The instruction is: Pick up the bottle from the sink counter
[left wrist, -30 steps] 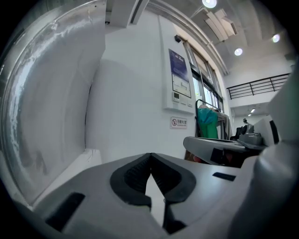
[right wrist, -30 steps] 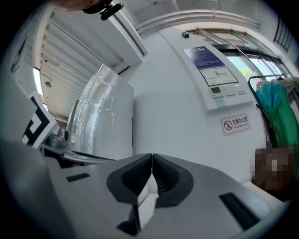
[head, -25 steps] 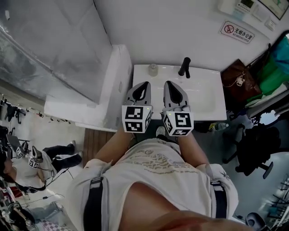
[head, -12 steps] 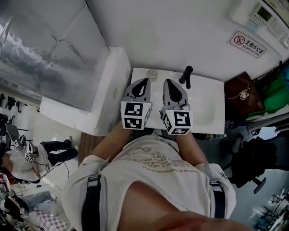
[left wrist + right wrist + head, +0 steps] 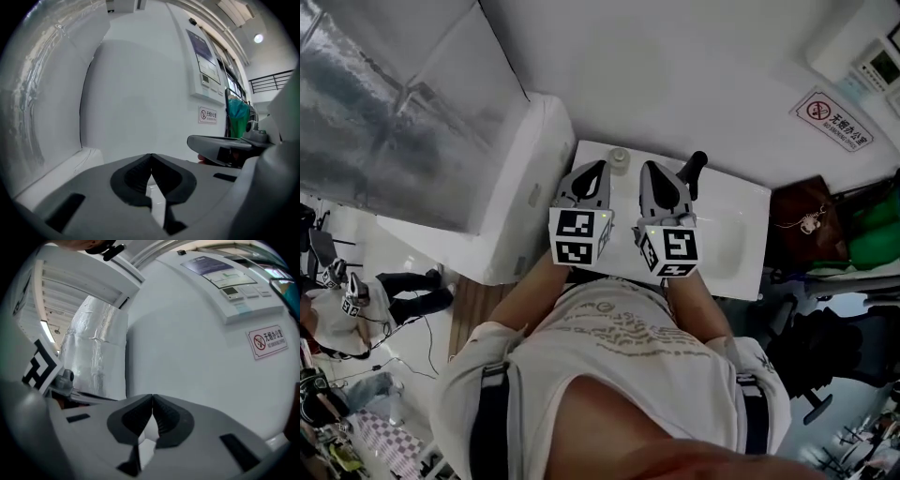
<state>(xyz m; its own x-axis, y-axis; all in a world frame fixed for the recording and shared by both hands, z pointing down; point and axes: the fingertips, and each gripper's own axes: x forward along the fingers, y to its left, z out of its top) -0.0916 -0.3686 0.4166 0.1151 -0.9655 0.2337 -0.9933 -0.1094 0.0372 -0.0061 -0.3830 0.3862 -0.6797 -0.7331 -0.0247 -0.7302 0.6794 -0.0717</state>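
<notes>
In the head view a small pale bottle (image 5: 620, 159) stands at the back left corner of the white sink counter (image 5: 733, 274), left of a black faucet (image 5: 694, 174). My left gripper (image 5: 602, 166) hovers over the sink with its tip just short of the bottle, jaws shut and empty. My right gripper (image 5: 647, 171) is alongside it, also shut and empty, pointing toward the faucet. In the left gripper view the pads (image 5: 151, 164) meet against the white wall, with the right gripper (image 5: 225, 149) beside them. The right gripper view shows its pads (image 5: 152, 404) pressed together. Neither gripper view shows the bottle.
A white block (image 5: 525, 192) abuts the sink's left side, under a foil-wrapped duct (image 5: 384, 112). A no-smoking sign (image 5: 832, 120) hangs on the wall. A brown bag (image 5: 806, 225) and green cloth lie right of the sink. A person (image 5: 342, 305) sits at far left.
Both grippers have stayed side by side and shut. Their tips have come closer to the bottle and faucet, and the head view has swung slightly.
</notes>
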